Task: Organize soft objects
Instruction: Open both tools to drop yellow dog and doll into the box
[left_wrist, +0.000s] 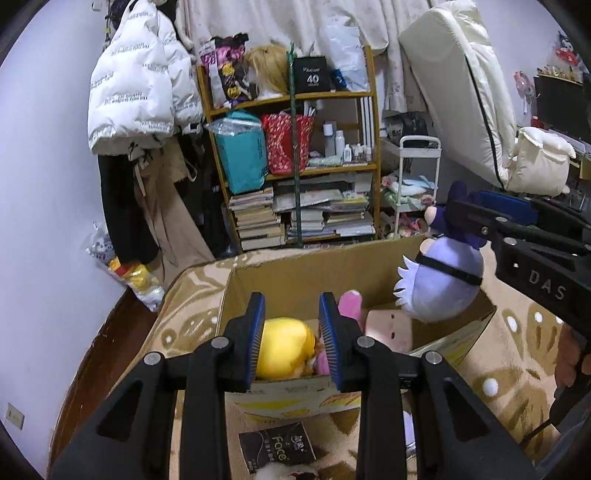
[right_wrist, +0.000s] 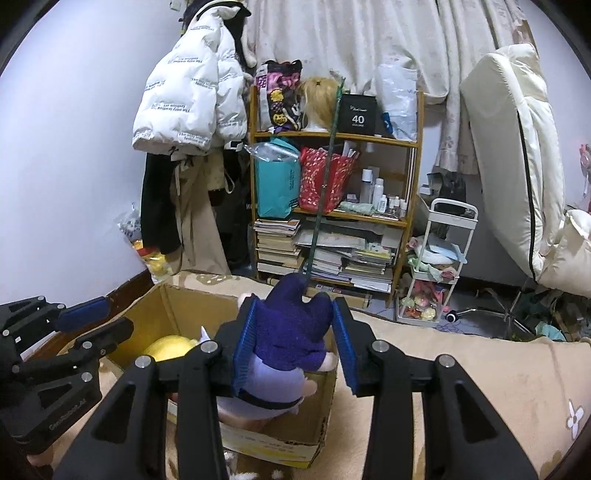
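At lower centre of the right wrist view, the right gripper grasps a purple plush by its dark top, hanging over the cardboard box. The left gripper – fingers released, holding nothing – hovers above a yellow plush inside the box, beside a pink plush.

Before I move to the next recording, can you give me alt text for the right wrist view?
The right gripper holds a purple plush doll over an open cardboard box on a beige patterned blanket. A yellow plush lies inside the box, the left gripper hovers open at its left edge, and a cluttered wooden bookshelf stands behind.
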